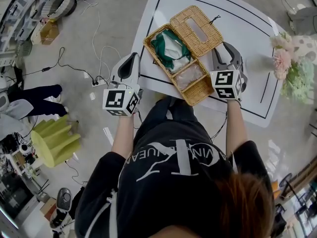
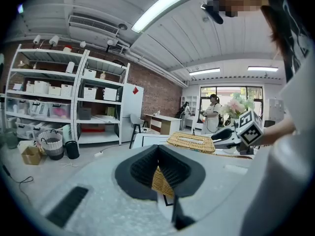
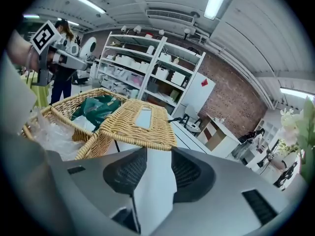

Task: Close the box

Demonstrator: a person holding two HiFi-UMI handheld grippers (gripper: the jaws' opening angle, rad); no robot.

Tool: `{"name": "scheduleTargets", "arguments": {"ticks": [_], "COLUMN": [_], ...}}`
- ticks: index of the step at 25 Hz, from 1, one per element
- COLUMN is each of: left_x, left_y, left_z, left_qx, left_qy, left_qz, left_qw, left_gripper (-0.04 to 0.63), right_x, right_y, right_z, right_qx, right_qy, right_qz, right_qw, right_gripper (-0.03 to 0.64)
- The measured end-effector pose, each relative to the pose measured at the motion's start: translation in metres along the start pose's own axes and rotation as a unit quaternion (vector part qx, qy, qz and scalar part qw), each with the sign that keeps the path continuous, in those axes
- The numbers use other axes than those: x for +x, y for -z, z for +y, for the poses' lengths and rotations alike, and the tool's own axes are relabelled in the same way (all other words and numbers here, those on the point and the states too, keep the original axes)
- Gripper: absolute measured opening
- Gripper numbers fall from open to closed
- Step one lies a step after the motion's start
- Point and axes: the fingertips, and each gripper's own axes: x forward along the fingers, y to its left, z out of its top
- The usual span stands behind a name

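An open wicker box [image 1: 197, 96] lies on the white table [image 1: 247, 29]. Its lid [image 1: 196, 29] is swung back on the far side. Inside are a green packet [image 1: 168, 46] and a clear plastic bag [image 1: 190, 75]. My left gripper [image 1: 131, 63] hangs off the box's left corner, tips together, empty; in the left gripper view [image 2: 158, 149] a bit of wicker shows behind the jaws. My right gripper [image 1: 226, 51] stands open beside the box's right side. In the right gripper view [image 3: 155, 154] only bare table shows between the jaws, with the lid [image 3: 140, 124] just ahead.
Pink and green flowers [image 1: 292, 63] stand at the table's right end. A yellow-green stool [image 1: 57, 140] and loose cables [image 1: 94, 58] are on the floor to the left. Shelves with bins [image 2: 74, 102] line the far wall.
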Motion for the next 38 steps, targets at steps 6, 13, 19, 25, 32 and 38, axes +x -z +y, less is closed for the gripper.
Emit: {"name": "scheduleTargets", "arguments": {"ticks": [6, 13, 19, 25, 32, 38], "left_x": [0.001, 0.002, 0.002, 0.001, 0.000, 0.000], "left_y": [0.000, 0.000, 0.000, 0.000, 0.001, 0.004], "left_z": [0.000, -0.004, -0.007, -0.005, -0.002, -0.001], "left_qx": [0.001, 0.002, 0.006, 0.006, 0.003, 0.000], "left_qy": [0.004, 0.013, 0.021, 0.022, 0.021, 0.024], "left_qz": [-0.002, -0.004, -0.002, -0.002, -0.004, -0.004], "left_qw": [1.0000, 0.9999, 0.9998, 0.9997, 0.9998, 0.9997], "left_gripper": [0.011, 0.011, 0.011, 0.011, 0.011, 0.011], "right_x": [-0.010, -0.014, -0.017, -0.020, -0.024, -0.026], "right_y": [-0.007, -0.007, -0.020, -0.030, -0.040, -0.047], "right_z": [-0.016, -0.012, -0.011, -0.011, -0.007, -0.004], "right_qx": [0.161, 0.265, 0.297, 0.302, 0.290, 0.284], "right_qy": [-0.004, -0.097, -0.142, -0.152, -0.159, -0.161], "right_qz": [-0.060, -0.109, -0.150, -0.173, -0.189, -0.192], "right_qw": [0.985, 0.953, 0.932, 0.925, 0.925, 0.926], "right_gripper": [0.070, 0.020, 0.018, 0.018, 0.018, 0.014]}}
